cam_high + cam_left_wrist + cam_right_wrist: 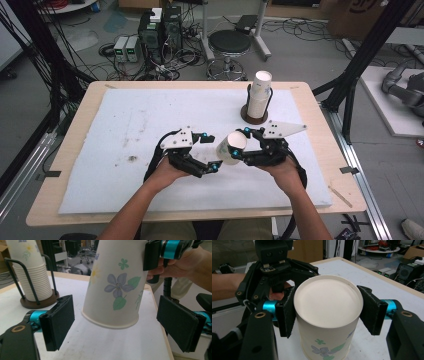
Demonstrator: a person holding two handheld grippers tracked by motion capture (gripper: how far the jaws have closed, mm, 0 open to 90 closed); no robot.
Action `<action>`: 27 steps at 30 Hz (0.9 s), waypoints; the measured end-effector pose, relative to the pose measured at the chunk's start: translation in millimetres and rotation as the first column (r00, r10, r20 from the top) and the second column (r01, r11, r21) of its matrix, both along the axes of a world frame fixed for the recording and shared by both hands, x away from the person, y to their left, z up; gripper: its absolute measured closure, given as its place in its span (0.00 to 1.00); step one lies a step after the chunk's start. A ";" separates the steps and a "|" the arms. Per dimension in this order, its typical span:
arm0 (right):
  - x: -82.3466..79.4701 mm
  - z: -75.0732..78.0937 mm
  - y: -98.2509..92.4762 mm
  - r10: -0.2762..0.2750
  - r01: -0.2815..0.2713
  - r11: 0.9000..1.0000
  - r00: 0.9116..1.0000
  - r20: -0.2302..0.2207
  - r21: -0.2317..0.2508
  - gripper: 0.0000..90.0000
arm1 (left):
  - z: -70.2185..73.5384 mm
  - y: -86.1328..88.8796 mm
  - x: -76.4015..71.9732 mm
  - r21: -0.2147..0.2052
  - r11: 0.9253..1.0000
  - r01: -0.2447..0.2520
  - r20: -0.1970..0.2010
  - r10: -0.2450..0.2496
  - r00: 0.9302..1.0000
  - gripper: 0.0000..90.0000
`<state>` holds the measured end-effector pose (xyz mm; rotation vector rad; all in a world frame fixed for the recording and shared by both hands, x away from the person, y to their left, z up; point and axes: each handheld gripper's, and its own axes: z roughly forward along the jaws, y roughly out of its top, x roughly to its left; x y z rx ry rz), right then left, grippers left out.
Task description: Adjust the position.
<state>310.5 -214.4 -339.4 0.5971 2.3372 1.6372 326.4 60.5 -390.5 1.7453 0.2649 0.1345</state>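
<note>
The right gripper (239,142) has its two black jaws clamped on a white paper cup printed with blue and green flowers (230,148), gripping it near the closed base. In the right gripper view the pads press on either side of the cup's (328,315) round bottom, which faces that camera, while the rim points away toward the table. The cup is held in the air above the white padded mat (125,145), tilted, just in front of the person's hands.

The left gripper (209,151) stands with its jaws wide apart and nothing between the pads. In the left gripper view the cup (113,282) hangs beyond the jaws, roughly centred between them, rim lowermost; it appears clear of both pads, though how far ahead it sits is hard to judge.

Farther back on the mat, to the right, a stack of matching white paper cups (260,95) stands upright in a black wire holder with a round brown base (255,116). The mat covers most of the light wooden table (80,107).
</note>
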 end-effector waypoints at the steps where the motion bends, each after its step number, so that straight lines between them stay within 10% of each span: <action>1: -0.2 0.1 0.3 0.000 0.000 1.000 1.000 -0.002 0.003 0.41 | -0.4 -2.7 0.2 0.008 1.000 0.005 0.003 -0.005 1.000 0.16; 27: 3.7 -7.6 2.9 0.039 -0.032 0.996 0.996 -0.081 0.085 0.36 | -7.4 -17.5 4.0 0.026 0.999 0.046 0.038 -0.047 0.998 0.40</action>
